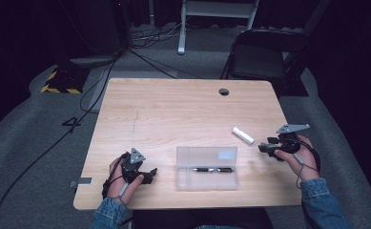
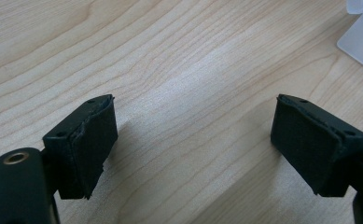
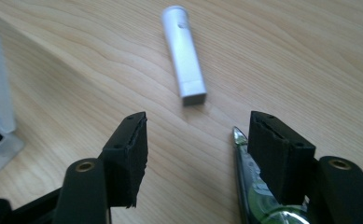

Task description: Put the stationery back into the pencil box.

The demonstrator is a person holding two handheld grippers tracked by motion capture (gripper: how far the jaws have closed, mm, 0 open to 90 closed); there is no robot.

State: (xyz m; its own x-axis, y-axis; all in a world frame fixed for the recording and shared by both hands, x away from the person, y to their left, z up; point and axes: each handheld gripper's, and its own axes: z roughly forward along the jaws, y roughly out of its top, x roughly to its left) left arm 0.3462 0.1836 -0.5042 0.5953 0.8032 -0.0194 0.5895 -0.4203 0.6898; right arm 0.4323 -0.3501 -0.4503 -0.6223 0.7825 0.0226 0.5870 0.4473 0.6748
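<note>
2 small things lie by the right gripper point(image 3: 198, 126): a white cap point(image 3: 184, 56) on the tabletop just ahead of its jaws, closed end away and open square end toward them, and a slim pen point(image 3: 243, 161) with a metal tip lying right alongside the right-hand jaw, partly hidden under it. These jaws stand open with bare wood between them and grip nothing. The step in hand looks like a pick-up of the cap. To do it well, push the jaws forward until the cap's body sits squarely between the pads. The cap lies a little askew to the jaws, so a slight twist of the wrist would line them up. Keep the pads low to the wood so the round body cannot squirt out as they close. Mind the pen beside the right-hand jaw, as a careless nudge could roll it. The clear case point(image 1: 183, 157), with 1 dark pen point(image 1: 214, 169) inside, sits well off to the left of these jaws. The left gripper point(image 2: 193, 107) rests with jaws open and empty, the case's corner just ahead and to their right.
</note>
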